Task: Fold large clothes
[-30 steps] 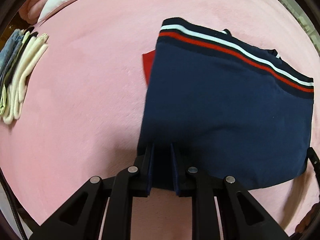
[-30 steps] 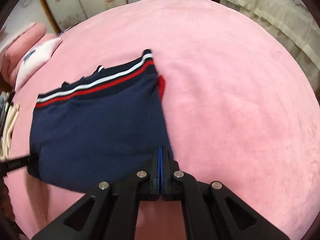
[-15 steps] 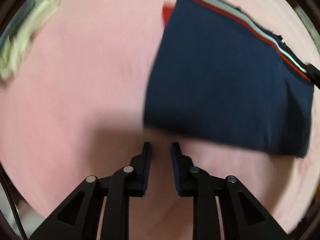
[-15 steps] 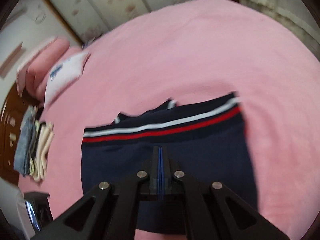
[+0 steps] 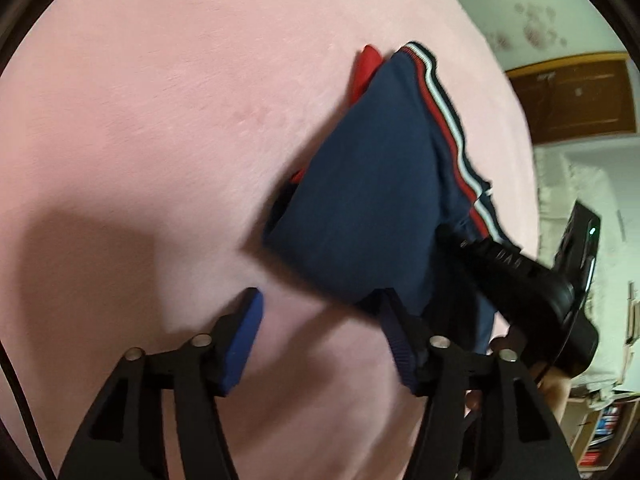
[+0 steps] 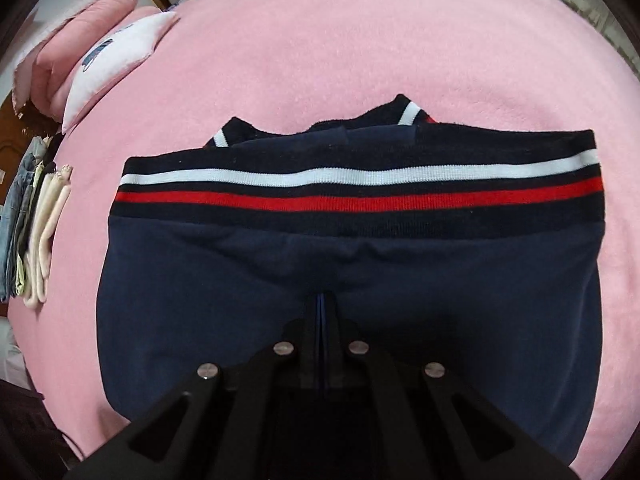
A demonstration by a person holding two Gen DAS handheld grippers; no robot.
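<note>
The right gripper (image 6: 323, 312), jaws closed together, rests on a folded navy garment (image 6: 240, 304) with a white and red striped band, lying on a pink bed (image 6: 360, 40). Folded clothes (image 6: 36, 216) and pillows (image 6: 116, 52) sit at far left.

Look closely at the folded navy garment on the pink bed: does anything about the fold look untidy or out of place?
Mostly neat, but two things stand out. A red part pokes out from under the navy garment along one side edge, and beyond the striped band two striped pieces stick out unevenly. Nothing looks damaged.
</note>
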